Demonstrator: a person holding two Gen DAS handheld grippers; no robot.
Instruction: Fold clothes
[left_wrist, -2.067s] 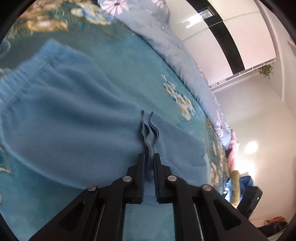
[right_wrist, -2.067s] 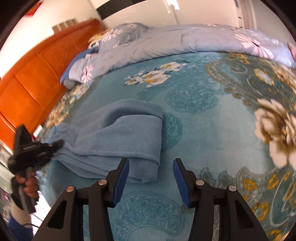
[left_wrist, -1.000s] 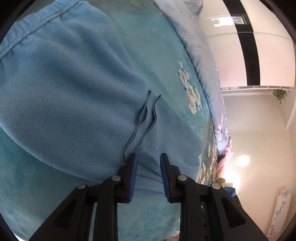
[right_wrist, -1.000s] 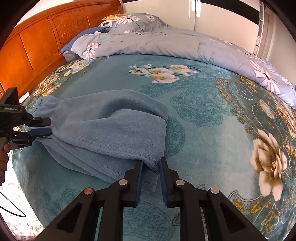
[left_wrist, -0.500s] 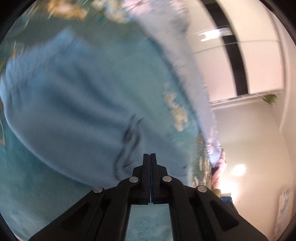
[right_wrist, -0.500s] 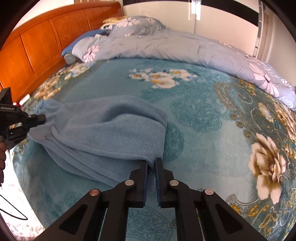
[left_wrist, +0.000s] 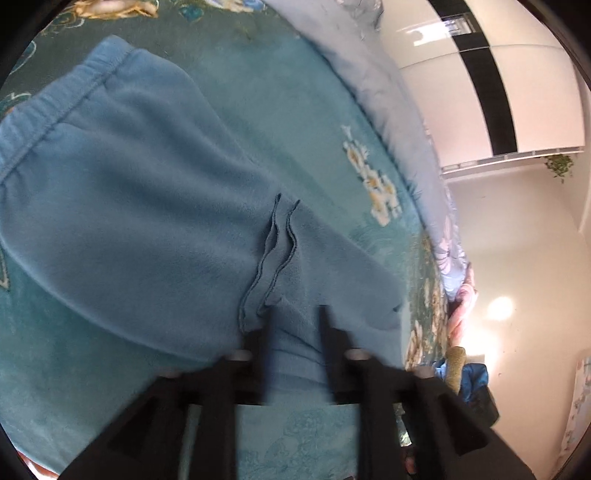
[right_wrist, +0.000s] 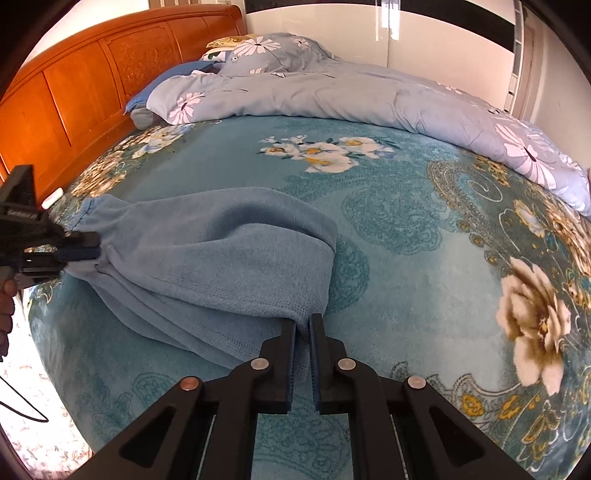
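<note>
A blue fleece garment (right_wrist: 240, 266) lies folded on the teal floral bedspread (right_wrist: 406, 229). In the right wrist view my right gripper (right_wrist: 303, 325) is shut on the garment's near hem corner. The left gripper (right_wrist: 94, 246) sits at the garment's far left end, by the waistband side. In the left wrist view the garment (left_wrist: 147, 221) fills the middle, its stitched layered edges running up from the fingers. The left gripper (left_wrist: 295, 314) is blurred and its jaws are opening. Fabric lies between the fingers, and the pads stand apart from it.
A light blue flowered duvet (right_wrist: 332, 92) is bunched along the bed's far side below an orange wooden headboard (right_wrist: 74, 85). A small white object (right_wrist: 53, 195) lies near the headboard. The bed edge and patterned floor (right_wrist: 22, 406) are at the left, where a hand (right_wrist: 5, 306) holds the left gripper.
The left gripper's jaws, closed together half a second ago, now stand apart over the fabric. The right gripper's jaws narrowed onto the hem corner a second ago and have stayed shut on it.
</note>
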